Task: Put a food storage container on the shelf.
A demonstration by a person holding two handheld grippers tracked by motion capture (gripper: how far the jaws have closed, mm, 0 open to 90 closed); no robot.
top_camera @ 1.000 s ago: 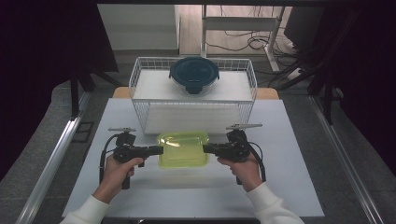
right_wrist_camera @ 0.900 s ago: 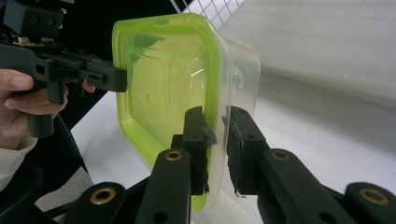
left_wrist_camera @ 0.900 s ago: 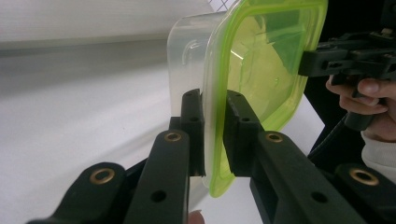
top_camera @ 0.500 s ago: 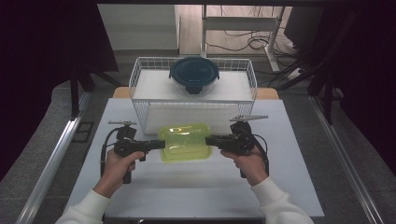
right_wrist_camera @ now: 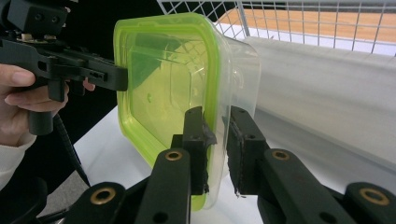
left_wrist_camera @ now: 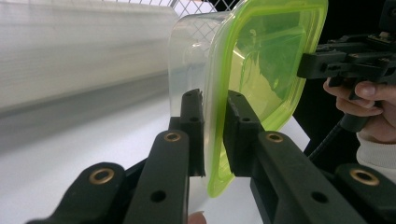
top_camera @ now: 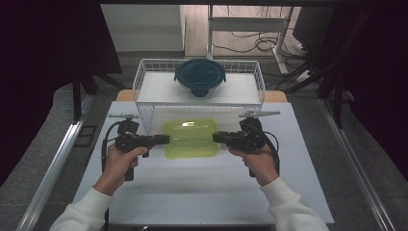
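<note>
Level, facing: left claw [top_camera: 166,139], right claw [top_camera: 216,138] clamp container [top_camera: 190,138] edges

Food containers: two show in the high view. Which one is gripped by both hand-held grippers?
The green-lidded container, rectangular and clear-walled, clamped at opposite edges by the left hand-held gripper and right hand-held gripper. The round dark-blue-lidded container sits untouched in the wire basket.

My matt black plastic jaws pinch a clear glossy plastic box with a smooth lime-green lid [top_camera: 191,138]; at twelve o'clock stands a white wire basket [top_camera: 144,77] on the matt white desk [top_camera: 192,192].
</note>
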